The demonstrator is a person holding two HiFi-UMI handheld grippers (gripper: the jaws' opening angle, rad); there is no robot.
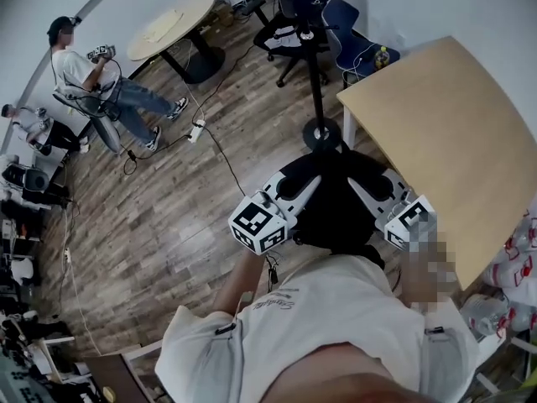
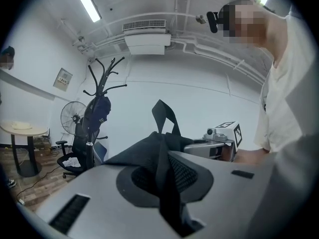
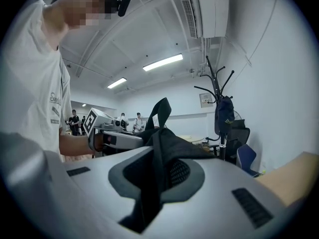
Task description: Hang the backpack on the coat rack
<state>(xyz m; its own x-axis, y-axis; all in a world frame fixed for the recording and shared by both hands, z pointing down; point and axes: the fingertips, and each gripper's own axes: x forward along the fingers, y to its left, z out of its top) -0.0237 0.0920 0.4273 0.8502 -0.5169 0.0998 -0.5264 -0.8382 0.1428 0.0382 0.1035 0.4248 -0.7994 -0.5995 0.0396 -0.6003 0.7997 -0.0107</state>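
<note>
The black backpack (image 1: 336, 217) hangs between my two grippers, in front of the person's chest. My left gripper (image 1: 315, 181) is shut on its fabric from the left, and my right gripper (image 1: 354, 181) is shut on it from the right. In the left gripper view a strap of the backpack (image 2: 149, 148) runs down through the left gripper (image 2: 167, 183), with the carry loop (image 2: 164, 116) standing up. The right gripper (image 3: 152, 183) pinches the backpack (image 3: 169, 143) the same way. The black coat rack (image 1: 317, 74) stands just ahead, and a dark item (image 2: 99, 111) hangs on it.
A light wooden table (image 1: 453, 133) lies to the right of the rack's base (image 1: 321, 133). Behind the rack are a black office chair (image 1: 289, 36) and a blue chair (image 1: 352, 44). A round table (image 1: 172, 23), seated people (image 1: 84, 74) and floor cables (image 1: 197, 133) are at the left.
</note>
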